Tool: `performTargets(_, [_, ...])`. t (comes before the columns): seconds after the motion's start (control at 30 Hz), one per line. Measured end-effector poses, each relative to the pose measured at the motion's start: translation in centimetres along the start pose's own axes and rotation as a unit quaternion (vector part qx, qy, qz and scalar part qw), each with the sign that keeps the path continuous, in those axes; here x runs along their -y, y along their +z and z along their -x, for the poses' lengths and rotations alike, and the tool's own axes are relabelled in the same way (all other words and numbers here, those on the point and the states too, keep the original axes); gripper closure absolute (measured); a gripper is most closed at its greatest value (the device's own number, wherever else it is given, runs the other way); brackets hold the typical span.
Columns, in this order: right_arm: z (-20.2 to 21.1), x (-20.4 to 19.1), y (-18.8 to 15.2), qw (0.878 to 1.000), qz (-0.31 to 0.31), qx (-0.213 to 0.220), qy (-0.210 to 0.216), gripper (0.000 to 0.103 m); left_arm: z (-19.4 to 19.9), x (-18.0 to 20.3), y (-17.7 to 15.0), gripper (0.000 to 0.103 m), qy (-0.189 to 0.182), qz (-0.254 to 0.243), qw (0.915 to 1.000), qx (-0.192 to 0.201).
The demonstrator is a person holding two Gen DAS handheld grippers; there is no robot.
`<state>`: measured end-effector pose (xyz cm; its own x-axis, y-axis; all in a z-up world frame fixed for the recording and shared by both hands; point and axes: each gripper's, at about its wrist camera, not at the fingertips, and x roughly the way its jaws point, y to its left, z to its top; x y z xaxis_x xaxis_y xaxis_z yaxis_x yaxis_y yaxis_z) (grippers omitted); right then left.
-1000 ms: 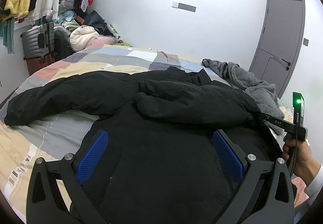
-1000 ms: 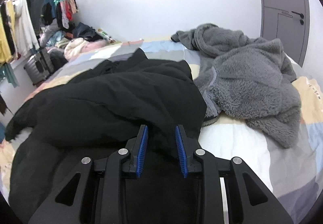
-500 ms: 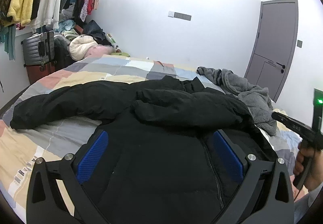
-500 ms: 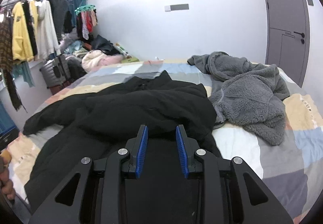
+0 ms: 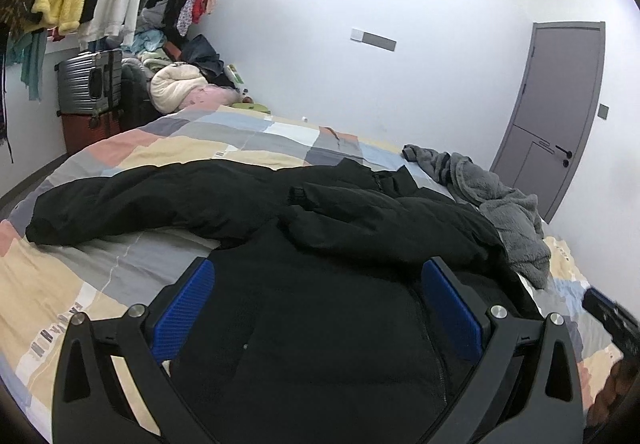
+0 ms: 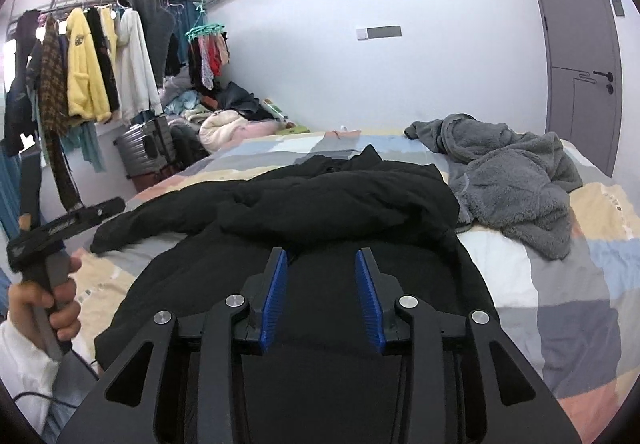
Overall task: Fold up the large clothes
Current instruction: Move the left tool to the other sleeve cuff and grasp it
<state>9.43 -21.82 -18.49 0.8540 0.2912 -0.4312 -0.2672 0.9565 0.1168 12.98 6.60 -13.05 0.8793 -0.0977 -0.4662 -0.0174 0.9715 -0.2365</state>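
Note:
A large black jacket (image 5: pixel 320 284) lies front up on the bed, its right sleeve folded across the chest and its left sleeve (image 5: pixel 120 204) stretched out to the left. It also shows in the right wrist view (image 6: pixel 320 212). My left gripper (image 5: pixel 316 308) is wide open and empty above the jacket's lower body. My right gripper (image 6: pixel 322 296) is open and empty above the jacket's hem.
A grey fleece garment (image 6: pixel 516 180) lies on the patchwork bedspread (image 6: pixel 560 284) right of the jacket. Suitcases (image 5: pixel 90 84), piled laundry and a rack of hanging clothes (image 6: pixel 100 76) stand at the far left. A grey door (image 5: pixel 556 116) is at the right.
Both grippers have pulled back and up from the jacket. The right gripper has opened wider; one second ago its pads were close together at the jacket's folded edge.

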Motion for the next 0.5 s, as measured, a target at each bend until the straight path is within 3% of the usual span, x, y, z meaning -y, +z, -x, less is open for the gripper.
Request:
performTargets(0.2, [-0.3,-0.2,-0.2,1.000,0.002,0.001,-0.004,0.063,0.0,-3.2,2.4,0.000,0.036,0.017,0.9992,0.009])
performTargets(0.37, [-1.4,-0.2,-0.8,1.000,-0.004,-0.017,-0.003,0.048,-0.9,-8.4,4.9,0.000,0.050,0.051,0.9975,-0.002])
performTargets(0.5, [-2.0,-0.3,-1.1,1.000,-0.004,-0.021,-0.007,0.032,-2.3,-16.4,5.0,0.000,0.052,0.133,0.9894,-0.023])
